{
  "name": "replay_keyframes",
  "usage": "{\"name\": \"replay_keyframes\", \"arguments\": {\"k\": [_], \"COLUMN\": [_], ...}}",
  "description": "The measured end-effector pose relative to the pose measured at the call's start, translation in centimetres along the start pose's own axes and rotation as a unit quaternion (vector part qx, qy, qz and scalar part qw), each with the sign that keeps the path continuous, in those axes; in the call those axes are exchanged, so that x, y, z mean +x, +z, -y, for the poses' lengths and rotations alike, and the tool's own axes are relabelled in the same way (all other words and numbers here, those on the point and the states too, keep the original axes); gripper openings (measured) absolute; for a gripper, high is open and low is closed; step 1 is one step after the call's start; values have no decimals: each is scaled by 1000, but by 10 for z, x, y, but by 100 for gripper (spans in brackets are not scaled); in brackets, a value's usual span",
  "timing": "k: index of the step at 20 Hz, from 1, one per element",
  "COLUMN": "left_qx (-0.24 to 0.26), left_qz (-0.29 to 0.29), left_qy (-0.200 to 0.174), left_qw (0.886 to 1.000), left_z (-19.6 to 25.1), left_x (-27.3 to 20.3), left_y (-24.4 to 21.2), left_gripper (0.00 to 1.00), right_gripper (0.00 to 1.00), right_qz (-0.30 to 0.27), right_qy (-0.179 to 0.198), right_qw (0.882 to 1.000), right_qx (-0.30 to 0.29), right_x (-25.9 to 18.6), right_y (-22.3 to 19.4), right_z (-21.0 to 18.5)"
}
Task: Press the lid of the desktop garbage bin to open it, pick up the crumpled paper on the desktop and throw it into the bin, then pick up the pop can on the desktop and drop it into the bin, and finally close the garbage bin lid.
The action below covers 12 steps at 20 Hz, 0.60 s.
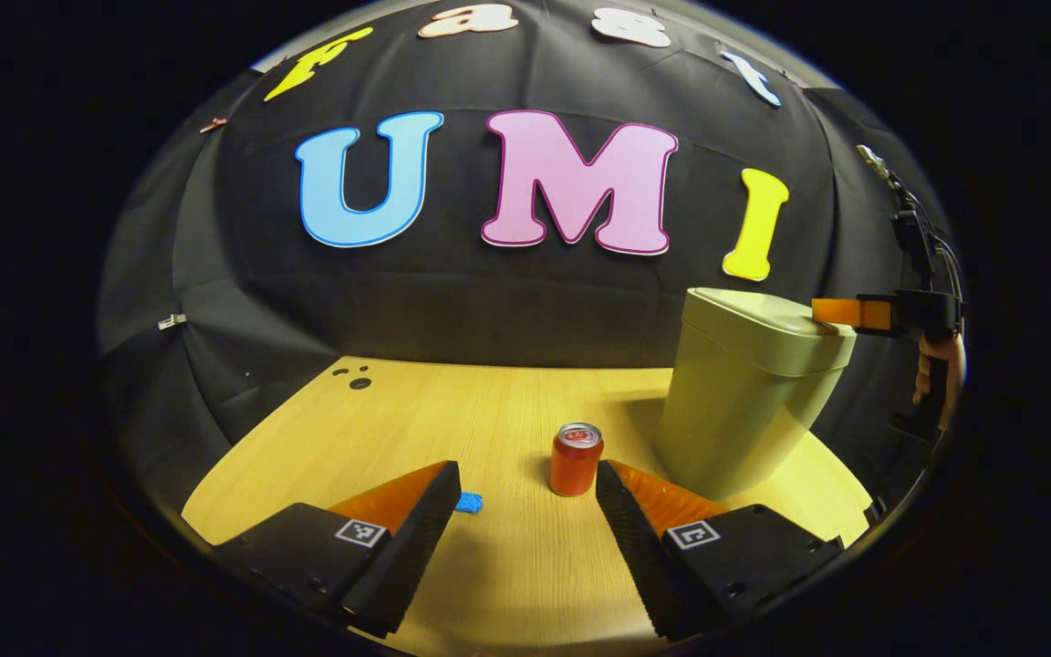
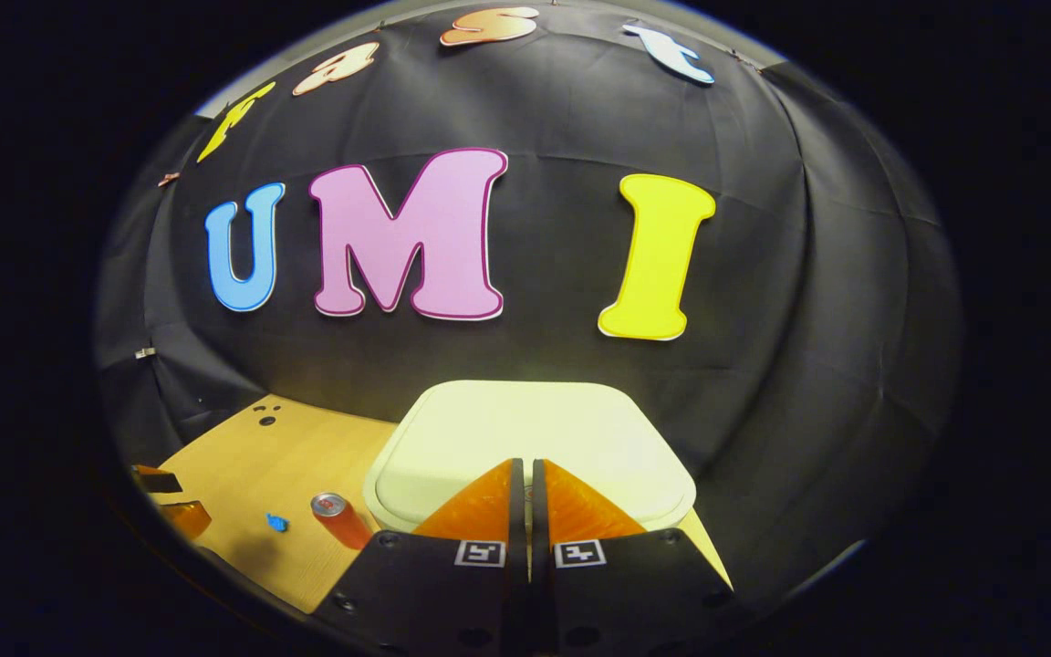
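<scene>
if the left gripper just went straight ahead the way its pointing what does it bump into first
Most likely the pop can. It stands upright on the desk, just beyond the open left gripper, in line with the gap between its fingers but nearer the right one. How far ahead is hard to judge.

Colours: pale green bin, red can, wood-grain desk.
Garbage bin right of centre: pale yellow-green body, lid lighter cream-green. Pop can at centre: red-orange with silver top. Desktop: light yellow wood grain; small blue scrap lower left, black dots at the far edge.
</scene>
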<state>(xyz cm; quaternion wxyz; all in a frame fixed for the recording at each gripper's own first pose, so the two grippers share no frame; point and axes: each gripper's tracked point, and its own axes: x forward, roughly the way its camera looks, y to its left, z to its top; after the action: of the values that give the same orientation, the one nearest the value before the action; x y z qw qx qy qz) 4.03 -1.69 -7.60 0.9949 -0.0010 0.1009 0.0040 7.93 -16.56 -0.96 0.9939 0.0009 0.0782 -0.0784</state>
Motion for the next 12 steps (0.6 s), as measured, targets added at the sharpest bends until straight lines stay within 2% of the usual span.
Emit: {"name": "replay_keyframes", "arguments": {"k": [8, 12], "left_qx": [-1, 0], "left_qz": [-2, -5], "left_qy": [4, 3], "left_qw": [1000, 1000], "left_z": [-1, 2], "left_x": [1, 1], "left_y": [-3, -6], "left_gripper": [96, 96], "right_gripper": [5, 5], "right_qz": [1, 4], "right_qy": [-4, -5], "right_qw": [1000, 1000], "right_qx": [15, -14], "right_x": [1, 1], "right_y": [-4, -6], "right_z": [-1, -2]}}
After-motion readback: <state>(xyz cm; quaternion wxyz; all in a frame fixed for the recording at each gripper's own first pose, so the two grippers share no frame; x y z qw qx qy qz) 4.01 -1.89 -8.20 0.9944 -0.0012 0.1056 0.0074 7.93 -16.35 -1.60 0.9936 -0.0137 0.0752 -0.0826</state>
